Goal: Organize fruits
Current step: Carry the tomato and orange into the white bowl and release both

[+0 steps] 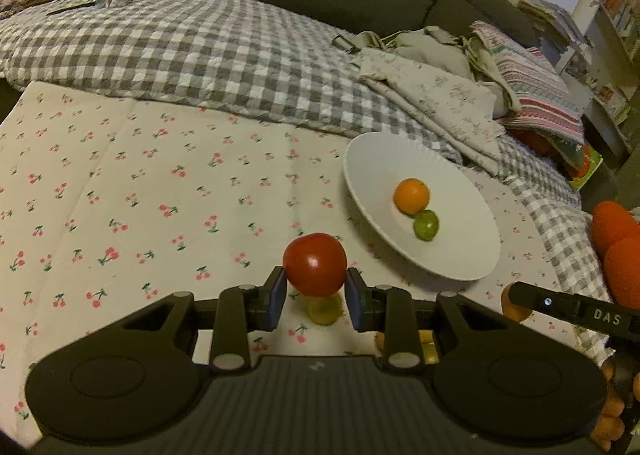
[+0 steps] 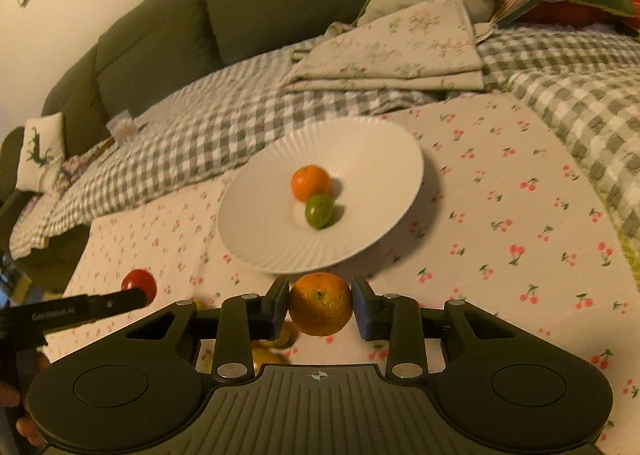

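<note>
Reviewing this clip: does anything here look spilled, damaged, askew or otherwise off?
Nothing stands out. The white plate sits flat on the cherry-print cloth holding an orange and a green fruit. The left gripper holds a red tomato, the right gripper a second orange, both intact.

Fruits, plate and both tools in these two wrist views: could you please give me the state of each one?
Left tool: shut on the red tomato, lifted.
Right tool: shut on the orange.
White plate: on the cherry-print cloth, upright.
Small orange: in the plate.
Green fruit: in the plate, touching the small orange.
</note>
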The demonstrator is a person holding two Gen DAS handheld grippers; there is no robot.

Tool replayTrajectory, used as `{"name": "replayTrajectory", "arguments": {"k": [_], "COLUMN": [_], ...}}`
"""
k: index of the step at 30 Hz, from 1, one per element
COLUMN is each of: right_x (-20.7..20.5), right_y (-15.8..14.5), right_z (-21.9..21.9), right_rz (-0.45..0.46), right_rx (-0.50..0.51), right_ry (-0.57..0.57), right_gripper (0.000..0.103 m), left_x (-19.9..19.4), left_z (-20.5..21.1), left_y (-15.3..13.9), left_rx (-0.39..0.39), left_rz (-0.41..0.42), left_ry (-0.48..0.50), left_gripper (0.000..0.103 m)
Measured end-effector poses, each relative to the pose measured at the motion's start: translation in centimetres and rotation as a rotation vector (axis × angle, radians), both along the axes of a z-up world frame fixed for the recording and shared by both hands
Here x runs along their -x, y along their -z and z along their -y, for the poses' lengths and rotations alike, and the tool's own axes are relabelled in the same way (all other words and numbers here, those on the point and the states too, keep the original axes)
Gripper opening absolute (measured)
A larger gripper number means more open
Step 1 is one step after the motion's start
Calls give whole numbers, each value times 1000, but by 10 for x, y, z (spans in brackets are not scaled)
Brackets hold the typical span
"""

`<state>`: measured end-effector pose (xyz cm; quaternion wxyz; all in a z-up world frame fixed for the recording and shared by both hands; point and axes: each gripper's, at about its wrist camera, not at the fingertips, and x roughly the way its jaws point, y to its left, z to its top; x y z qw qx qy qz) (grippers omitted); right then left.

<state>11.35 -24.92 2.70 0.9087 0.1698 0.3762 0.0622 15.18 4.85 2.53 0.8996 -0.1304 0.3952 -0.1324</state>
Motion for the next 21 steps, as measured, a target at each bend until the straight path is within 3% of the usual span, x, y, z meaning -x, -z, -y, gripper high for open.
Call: {"name": "replayTrajectory", "arguments": {"k": [21], "right_x": [-27], "right_y": [-4], "right_z": [26], "right_rz": [58], "right_rx": [10], "right_ry": [78], "right_gripper": [33], "left_x": [-22], "left_z": [81], "left_y": [-9], "left_rx": [-119], "left_rz": [164], "left_ry": [172], "left_gripper": [30]}}
